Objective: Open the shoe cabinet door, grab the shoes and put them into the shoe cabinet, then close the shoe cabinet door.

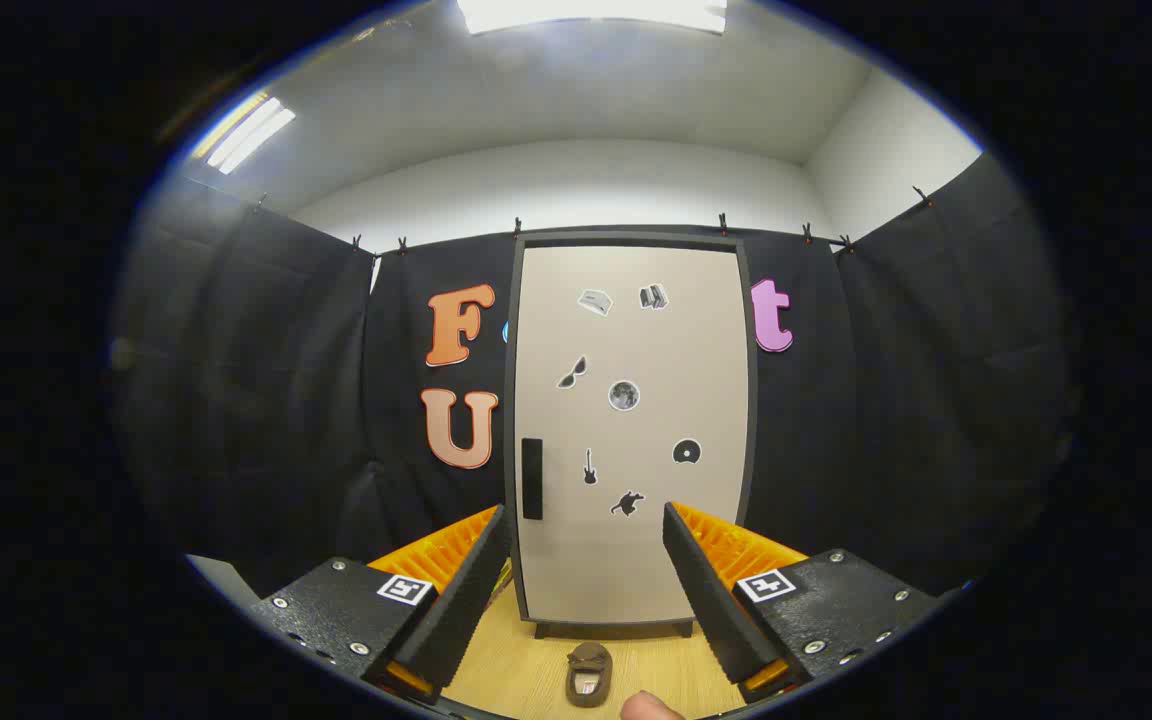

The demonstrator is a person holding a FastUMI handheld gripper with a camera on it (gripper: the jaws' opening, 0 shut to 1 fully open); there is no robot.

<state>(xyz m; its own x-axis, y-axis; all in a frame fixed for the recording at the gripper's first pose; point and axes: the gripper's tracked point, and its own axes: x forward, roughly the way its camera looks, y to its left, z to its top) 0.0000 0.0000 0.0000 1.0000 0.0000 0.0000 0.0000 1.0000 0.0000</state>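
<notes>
The shoe cabinet (631, 430) stands upright on the wooden desk (526, 670), against the black cloth wall. Its door (636, 560) is closed and sits flush within a dark frame. A dark vertical handle (532, 478) is fitted near the door's left edge, below mid-height. Several small stickers (623, 395) are scattered across the door face.

The gripper (586, 580) is held in front of the cabinet, aimed at the lower part of the door. Its fingers (461, 600) are spread wide apart and hold nothing; the lower door panel and the cabinet base are visible in the gap between them. The handle lies just above the tip of the left finger.

One brown shoe (589, 673) lies on the desk in front of the cabinet base, between the fingers and clear of both. A fingertip of a person's hand (648, 708) shows just beside the shoe, on the side away from the cabinet.
</notes>
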